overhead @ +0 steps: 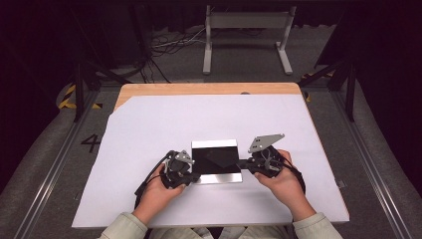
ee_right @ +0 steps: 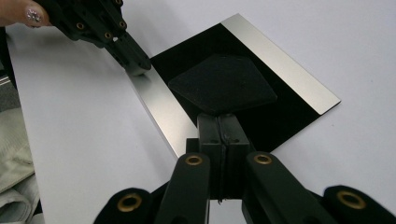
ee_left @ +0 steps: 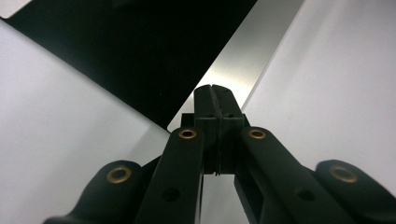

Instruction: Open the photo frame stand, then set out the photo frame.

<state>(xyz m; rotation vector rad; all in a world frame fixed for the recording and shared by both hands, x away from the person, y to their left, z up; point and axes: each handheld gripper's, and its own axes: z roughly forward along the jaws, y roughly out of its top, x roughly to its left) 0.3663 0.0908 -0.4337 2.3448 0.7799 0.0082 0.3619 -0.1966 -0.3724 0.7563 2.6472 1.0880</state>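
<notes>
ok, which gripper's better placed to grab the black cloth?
Right, probably: the right gripper, shut, points at a corner of the black cloth; the left gripper, shut, rests on the silver strip, farther off.

White sheet over wooden table; metal stand and cables beyond.

Bare white sheet all round the flat black panel, a hand-held gripper at either near corner.

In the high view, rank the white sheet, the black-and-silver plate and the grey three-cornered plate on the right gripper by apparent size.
1. white sheet, by far the largest.
2. black-and-silver plate.
3. grey three-cornered plate, smallest, though it sits higher, nearer the camera.
</notes>
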